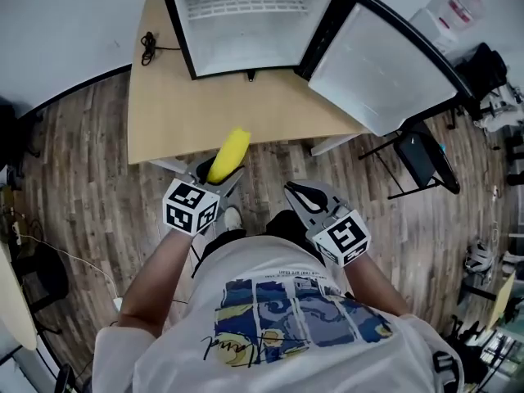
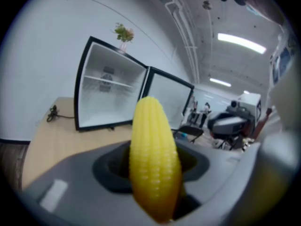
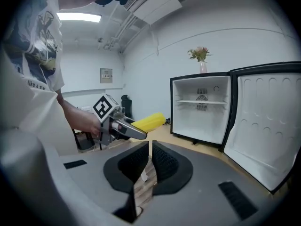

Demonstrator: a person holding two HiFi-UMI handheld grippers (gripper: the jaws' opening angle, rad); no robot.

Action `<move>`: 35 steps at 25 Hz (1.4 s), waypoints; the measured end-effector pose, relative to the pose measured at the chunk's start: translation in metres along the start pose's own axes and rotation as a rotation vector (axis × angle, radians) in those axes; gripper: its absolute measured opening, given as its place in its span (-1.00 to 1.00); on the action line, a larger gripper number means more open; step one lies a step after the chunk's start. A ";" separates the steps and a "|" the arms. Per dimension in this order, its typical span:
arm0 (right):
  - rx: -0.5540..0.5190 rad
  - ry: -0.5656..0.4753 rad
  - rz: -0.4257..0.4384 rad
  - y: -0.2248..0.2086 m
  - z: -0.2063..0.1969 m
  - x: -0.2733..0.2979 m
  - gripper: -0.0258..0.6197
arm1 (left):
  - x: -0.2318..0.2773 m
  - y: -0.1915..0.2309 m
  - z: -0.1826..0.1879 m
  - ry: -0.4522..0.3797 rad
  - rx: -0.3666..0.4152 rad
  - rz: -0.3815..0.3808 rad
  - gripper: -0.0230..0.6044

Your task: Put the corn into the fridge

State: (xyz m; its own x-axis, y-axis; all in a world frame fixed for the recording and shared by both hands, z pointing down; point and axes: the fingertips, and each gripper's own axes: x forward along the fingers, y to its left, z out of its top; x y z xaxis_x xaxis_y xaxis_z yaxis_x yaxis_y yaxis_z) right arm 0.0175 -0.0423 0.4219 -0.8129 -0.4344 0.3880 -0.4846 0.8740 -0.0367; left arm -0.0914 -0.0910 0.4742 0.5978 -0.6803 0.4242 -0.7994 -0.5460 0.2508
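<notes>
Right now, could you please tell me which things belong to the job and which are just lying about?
For the job: corn, left gripper shut on it, open fridge.
Lying about: cable, chair, flowers on the fridge.

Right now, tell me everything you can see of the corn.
The corn is a single bright yellow cob, tapered to a rounded tip. It has neat rows of kernels, a smooth, plastic-looking surface and no husk. The left tool is shut on it near one end, and nothing else touches it. It is held in the air, clear of the wooden table, with its free tip pointing toward the open fridge. It is not inside yet.
</notes>
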 end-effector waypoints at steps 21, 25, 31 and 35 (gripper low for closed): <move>0.078 0.030 -0.015 -0.183 0.024 0.026 -0.84 | 0.258 0.210 0.089 0.092 0.000 0.258 -0.18; 0.098 0.041 -0.049 -0.215 0.017 0.013 -0.84 | 0.295 0.239 0.096 0.125 0.019 0.295 -0.18; 0.125 0.066 -0.087 -0.249 0.007 -0.005 -0.84 | 0.334 0.277 0.094 0.176 0.020 0.353 -0.18; 0.131 0.080 -0.097 -0.269 0.004 -0.011 -0.84 | 0.356 0.297 0.095 0.212 0.028 0.383 -0.18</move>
State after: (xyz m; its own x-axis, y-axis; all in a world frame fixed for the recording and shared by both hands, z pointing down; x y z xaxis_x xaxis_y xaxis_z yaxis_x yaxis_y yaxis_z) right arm 0.1555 -0.2736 0.4234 -0.7342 -0.4923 0.4676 -0.6019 0.7906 -0.1125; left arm -0.1101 -0.5413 0.6170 0.2304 -0.7222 0.6521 -0.9572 -0.2887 0.0185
